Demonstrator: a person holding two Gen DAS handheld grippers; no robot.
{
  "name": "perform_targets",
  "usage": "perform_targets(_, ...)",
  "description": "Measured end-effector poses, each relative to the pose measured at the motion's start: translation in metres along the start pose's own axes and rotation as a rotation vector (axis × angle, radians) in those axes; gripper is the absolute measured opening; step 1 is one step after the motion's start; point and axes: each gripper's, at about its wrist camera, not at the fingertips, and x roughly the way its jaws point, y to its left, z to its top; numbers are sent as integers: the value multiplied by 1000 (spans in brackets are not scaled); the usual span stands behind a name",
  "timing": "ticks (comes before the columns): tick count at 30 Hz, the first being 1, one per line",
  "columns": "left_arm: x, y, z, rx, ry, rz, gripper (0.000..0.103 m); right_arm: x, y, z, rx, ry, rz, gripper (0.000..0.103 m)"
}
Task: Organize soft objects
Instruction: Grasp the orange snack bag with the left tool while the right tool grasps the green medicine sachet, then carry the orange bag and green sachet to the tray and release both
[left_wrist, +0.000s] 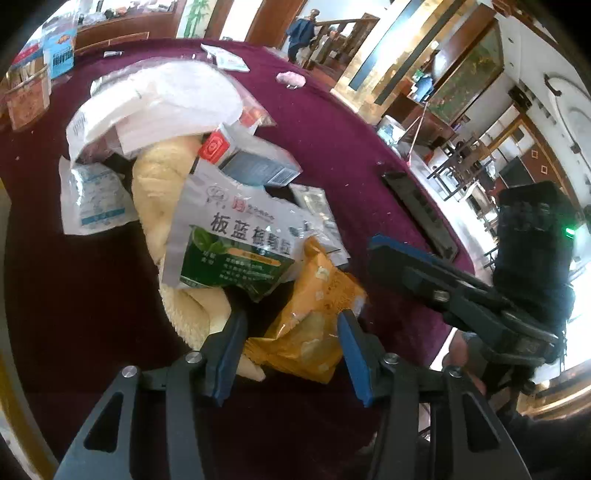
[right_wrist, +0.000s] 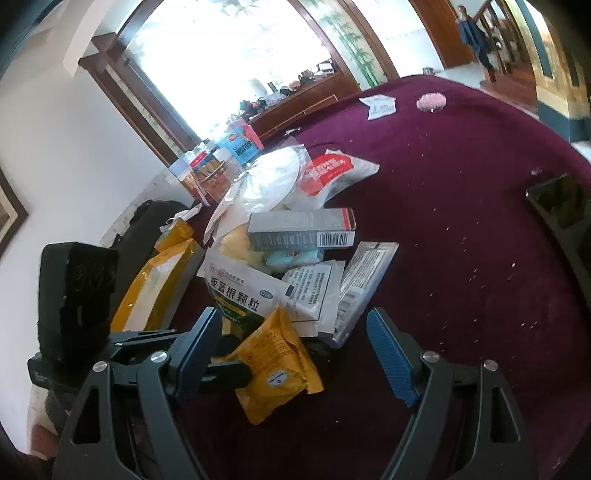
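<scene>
A pile of soft packets lies on the maroon tablecloth (left_wrist: 351, 147). A yellow snack packet (left_wrist: 314, 317) sits at the pile's near edge, between the fingers of my left gripper (left_wrist: 291, 332), which is open around it. Behind it are a green-and-white herbal granule pouch (left_wrist: 236, 243), a cream plush item (left_wrist: 159, 192), a grey box (left_wrist: 258, 162) and white plastic bags (left_wrist: 159, 99). In the right wrist view my right gripper (right_wrist: 291, 343) is open above the same yellow packet (right_wrist: 277, 365) and pouch (right_wrist: 240, 291), not touching them. The right gripper also shows in the left wrist view (left_wrist: 406, 266).
A pink fluffy object (right_wrist: 430, 101) and a white packet (right_wrist: 380, 105) lie far across the table. Jars and a blue box (right_wrist: 243, 146) stand at the back left. A black tray (right_wrist: 557, 206) sits at the right edge. Yellow bags (right_wrist: 159, 288) lie left of the pile.
</scene>
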Motion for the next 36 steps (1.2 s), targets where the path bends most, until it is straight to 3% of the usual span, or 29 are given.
perform_targets(5, -17, -10, -3, 54, -23, -30, 58, 7, -5, 0, 25, 21, -29, 80)
perform_targets(8, -10, -8, 5, 64, -27, 14, 62, 7, -11, 0, 66, 18, -8, 80)
perform_targets(13, 5, -2, 11, 36, 53, -88, 61, 5, -14, 0, 78, 20, -7, 80)
perform_targets(14, 3, -5, 10, 46, 43, -75, 61, 6, -14, 0, 79, 24, -4, 80)
perform_targets(15, 1, -9, 8, 65, 28, -37, 51, 6, -14, -1, 77, 26, -3, 80)
perform_targets(17, 2, -15, 4, 99, 23, 54, 43, 5, -14, -1, 69, 23, -9, 80)
perform_targets(19, -7, -14, -3, 87, 9, 36, 30, 6, -14, 0, 74, 20, -13, 80)
perform_targets(23, -22, -10, -13, 73, -31, 1, 27, 3, -12, 0, 69, 12, -1, 80)
perform_targets(28, -16, -14, -9, 66, -31, 41, 26, 2, -14, 1, 84, 5, 16, 80)
perform_targets(29, -19, -15, -10, 58, -40, 48, 22, 2, -13, 1, 79, 5, 13, 80)
perform_targets(30, -25, -16, -13, 53, -63, 59, 11, 0, -11, 2, 70, 1, 6, 80)
perform_targets(32, -40, -13, -18, 24, -105, 66, 10, -3, -9, 3, 64, -10, 12, 80)
perform_targets(36, -73, 8, -33, -79, -161, 7, 10, -1, 2, 8, 21, -17, 56, 80)
